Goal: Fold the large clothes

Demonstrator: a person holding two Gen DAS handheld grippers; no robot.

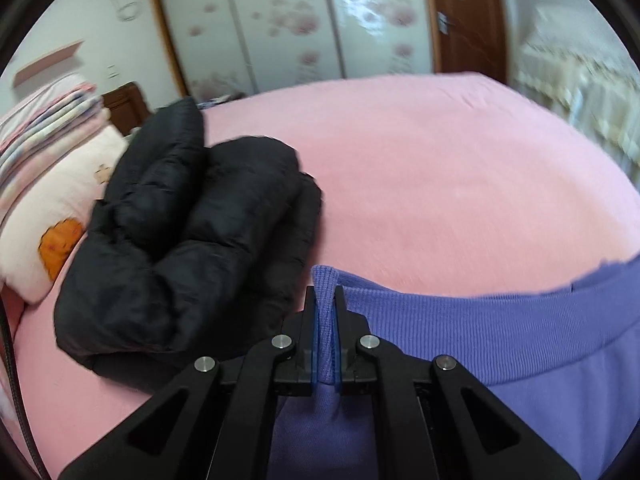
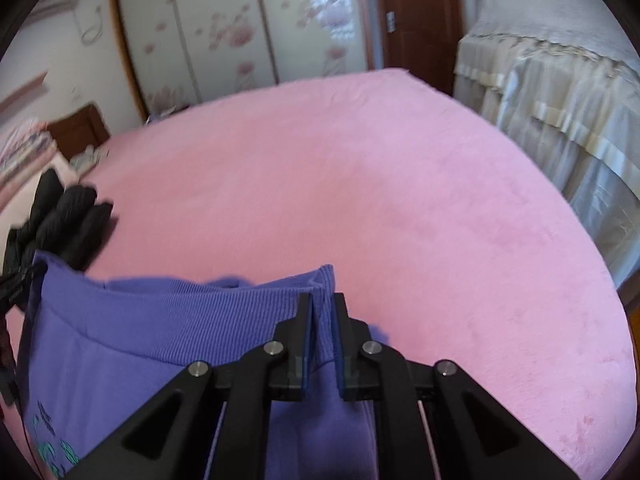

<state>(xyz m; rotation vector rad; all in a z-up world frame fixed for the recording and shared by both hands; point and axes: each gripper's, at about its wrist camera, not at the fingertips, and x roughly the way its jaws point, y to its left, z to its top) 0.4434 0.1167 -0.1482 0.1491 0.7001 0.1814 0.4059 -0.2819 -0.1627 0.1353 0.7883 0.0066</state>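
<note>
A pink bed (image 1: 440,184) fills both views, its far edge running toward a wardrobe (image 1: 280,20) with flowered sliding doors at twelve o'clock. That background is smeared by motion, so the door patterns are hard to make out. In the right wrist view a second bed under a pale frilled cover (image 2: 560,92) sits at two o'clock, cut off by the lens rim.

A black puffer jacket (image 1: 188,236) lies bundled on the pink bed at nine o'clock in the left view; beside it a pillow (image 1: 52,208) is partly hidden.

The purple sweater (image 1: 500,344) hangs across the near edge of both views, held by its ribbed hem. A teal printed design at seven o'clock in the right view is cut off and unreadable.

The left claw (image 1: 325,308) is pinched tight on one end of the hem. The right claw (image 2: 322,312) grips the other end, its fingers slightly further apart around thicker folded ribbing.
</note>
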